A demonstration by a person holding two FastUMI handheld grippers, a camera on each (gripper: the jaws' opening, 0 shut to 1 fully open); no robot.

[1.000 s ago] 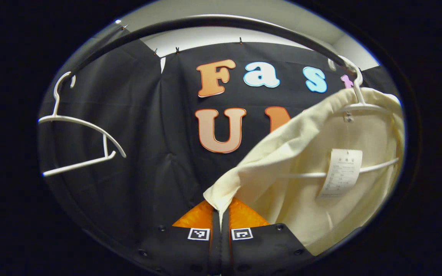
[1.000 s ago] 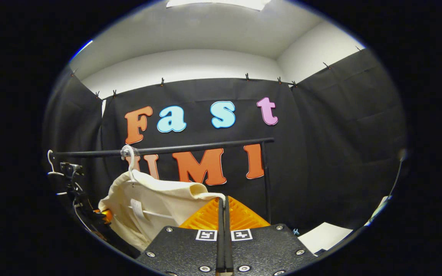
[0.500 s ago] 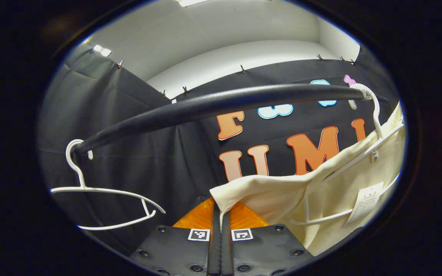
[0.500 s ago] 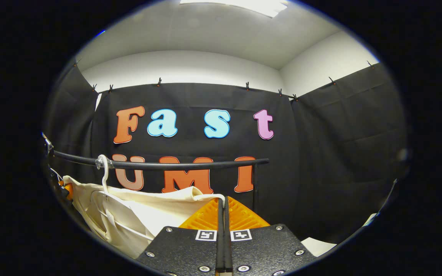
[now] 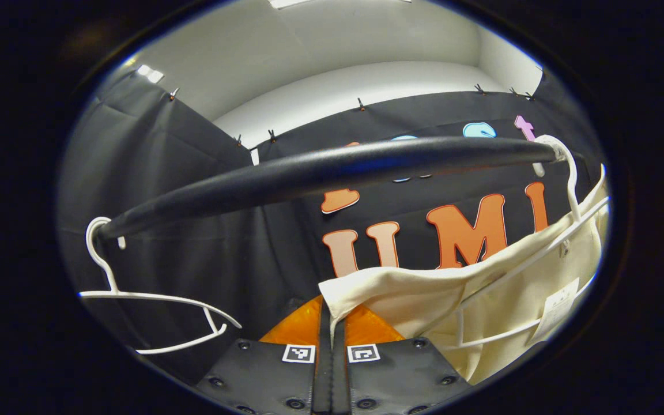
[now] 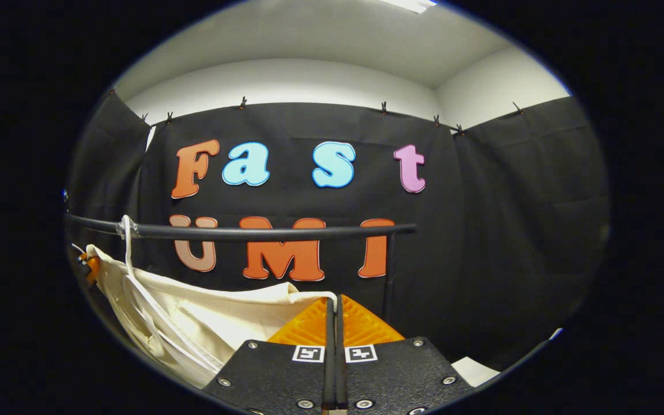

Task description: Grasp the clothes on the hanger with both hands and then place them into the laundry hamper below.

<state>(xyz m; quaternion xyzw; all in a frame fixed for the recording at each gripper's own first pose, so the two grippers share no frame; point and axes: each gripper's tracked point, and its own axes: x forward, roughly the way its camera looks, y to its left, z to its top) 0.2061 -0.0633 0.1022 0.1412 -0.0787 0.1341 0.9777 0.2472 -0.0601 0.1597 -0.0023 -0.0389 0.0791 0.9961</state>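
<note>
A cream garment (image 5: 482,305) hangs on a white hanger (image 5: 568,173) hooked over the black rail (image 5: 332,167). My left gripper (image 5: 327,308) is shut on one corner of the garment, its jaws pressed together on the cloth. In the right gripper view the same garment (image 6: 217,311) stretches leftward from my right gripper (image 6: 333,302), which is shut on its other corner. Its hanger (image 6: 136,276) hooks over the rail (image 6: 240,232) at the left. The left gripper's fingertips (image 6: 91,268) peek out at the garment's far edge. The hamper is hidden from both views.
An empty white hanger (image 5: 153,305) hangs at the rail's left end in the left gripper view. The rail's upright post (image 6: 388,276) stands just behind my right gripper. A pale surface (image 6: 473,369) lies low at the right.
Both grippers kept their grip and pulled the garment's corners apart and outward; the cloth now stretches flatter across its hanger. The rail has dropped lower in the left gripper view.
</note>
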